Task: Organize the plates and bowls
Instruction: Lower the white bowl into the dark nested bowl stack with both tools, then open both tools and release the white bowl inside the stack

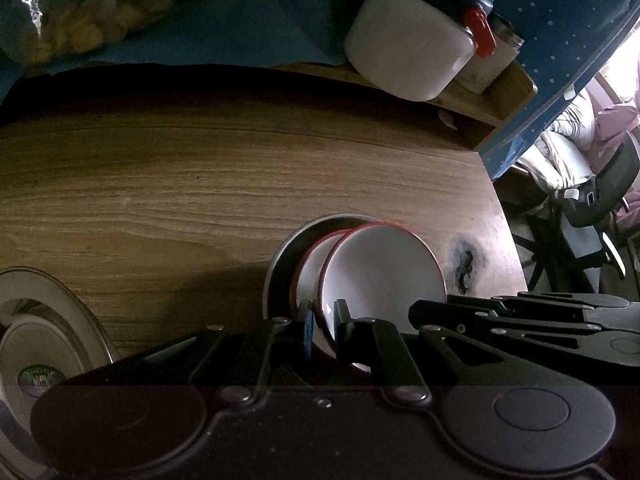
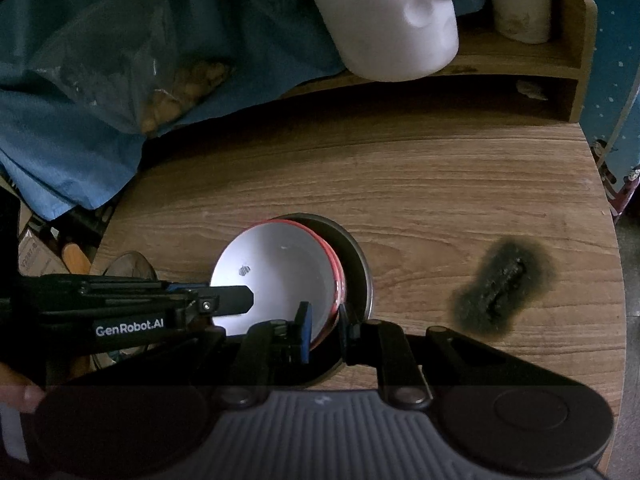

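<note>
Two bowls [image 2: 276, 276]: white with red rims, nested, sitting tilted in a steel pan [image 2: 356, 264] on the table [image 2: 420, 184].
Left gripper [image 1: 322, 320]: fingers pinched tight on the bowls' rim.
Right gripper [image 2: 324, 324]: clamped on the bowls' rim too, opposite side.
Plate [image 1: 48, 320]: steel, at far left.

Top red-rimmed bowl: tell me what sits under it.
Under the top red-rimmed bowl a second red-rimmed bowl is nested, and both sit in a grey metal plate. The plate's floor and most of the lower bowl are covered.
</note>
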A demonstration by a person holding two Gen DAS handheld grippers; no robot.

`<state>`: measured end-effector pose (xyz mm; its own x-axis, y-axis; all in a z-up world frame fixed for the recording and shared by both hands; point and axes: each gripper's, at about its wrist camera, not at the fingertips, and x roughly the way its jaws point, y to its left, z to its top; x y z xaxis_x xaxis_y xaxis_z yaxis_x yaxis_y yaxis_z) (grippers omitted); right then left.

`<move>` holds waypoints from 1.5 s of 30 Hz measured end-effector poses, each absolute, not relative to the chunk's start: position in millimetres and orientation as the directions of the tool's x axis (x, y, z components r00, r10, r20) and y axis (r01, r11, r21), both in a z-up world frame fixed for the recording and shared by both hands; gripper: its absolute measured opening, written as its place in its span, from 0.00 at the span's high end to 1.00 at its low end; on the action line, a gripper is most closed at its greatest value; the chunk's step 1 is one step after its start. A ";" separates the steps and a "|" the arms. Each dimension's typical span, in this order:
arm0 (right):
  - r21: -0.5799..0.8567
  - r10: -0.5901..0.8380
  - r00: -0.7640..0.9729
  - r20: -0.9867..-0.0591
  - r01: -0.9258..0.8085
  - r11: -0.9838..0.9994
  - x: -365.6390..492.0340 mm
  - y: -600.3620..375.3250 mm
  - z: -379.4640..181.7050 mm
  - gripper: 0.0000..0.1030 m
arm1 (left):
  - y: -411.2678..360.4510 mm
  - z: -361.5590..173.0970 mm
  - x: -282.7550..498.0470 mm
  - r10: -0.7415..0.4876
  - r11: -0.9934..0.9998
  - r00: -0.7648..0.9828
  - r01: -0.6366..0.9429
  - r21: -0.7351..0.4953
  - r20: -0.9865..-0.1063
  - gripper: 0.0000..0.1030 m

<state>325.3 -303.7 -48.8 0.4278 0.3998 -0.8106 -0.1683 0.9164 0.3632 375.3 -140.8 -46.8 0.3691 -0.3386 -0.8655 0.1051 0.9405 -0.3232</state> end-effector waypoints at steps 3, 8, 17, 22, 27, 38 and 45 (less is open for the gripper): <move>0.364 0.401 0.426 -0.811 -0.170 0.916 325.4 -303.4 -48.8 0.83 | -141.1 -46.8 375.8 -0.339 0.940 0.369 0.102 -0.325 -0.865 0.89; 0.364 0.400 0.425 -0.812 -0.168 0.916 324.7 -303.1 -48.9 0.82 | -142.2 -46.7 376.4 -0.337 0.941 0.369 0.107 -0.321 -0.866 0.89; 0.366 0.405 0.423 -0.811 -0.172 0.914 323.4 -301.8 -49.6 0.81 | -143.3 -45.8 376.3 -0.337 0.941 0.372 0.104 -0.321 -0.865 0.85; 0.367 0.405 0.426 -0.809 -0.173 0.914 323.8 -302.3 -49.5 0.78 | -143.7 -43.1 375.5 -0.330 0.943 0.385 0.104 -0.315 -0.862 0.79; 0.367 0.406 0.427 -0.808 -0.174 0.914 322.8 -300.5 -50.1 0.78 | -143.0 -43.1 374.5 -0.322 0.946 0.382 0.097 -0.309 -0.866 0.73; 0.359 0.399 0.440 -0.804 -0.176 0.917 321.3 -302.6 -45.0 0.72 | -132.2 -32.6 367.2 -0.293 0.953 0.440 0.066 -0.295 -0.849 0.44; 0.340 0.390 0.463 -0.796 -0.191 0.921 322.3 -303.3 -39.5 0.46 | -114.6 -17.5 358.4 -0.215 0.965 0.527 -0.012 -0.261 -0.822 0.07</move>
<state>322.3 -303.3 -39.5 0.4632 0.3903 -0.7957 -0.1913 0.9207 0.3403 358.4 -114.6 -17.5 0.5267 -0.2155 -0.8223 -0.0120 0.9654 -0.2607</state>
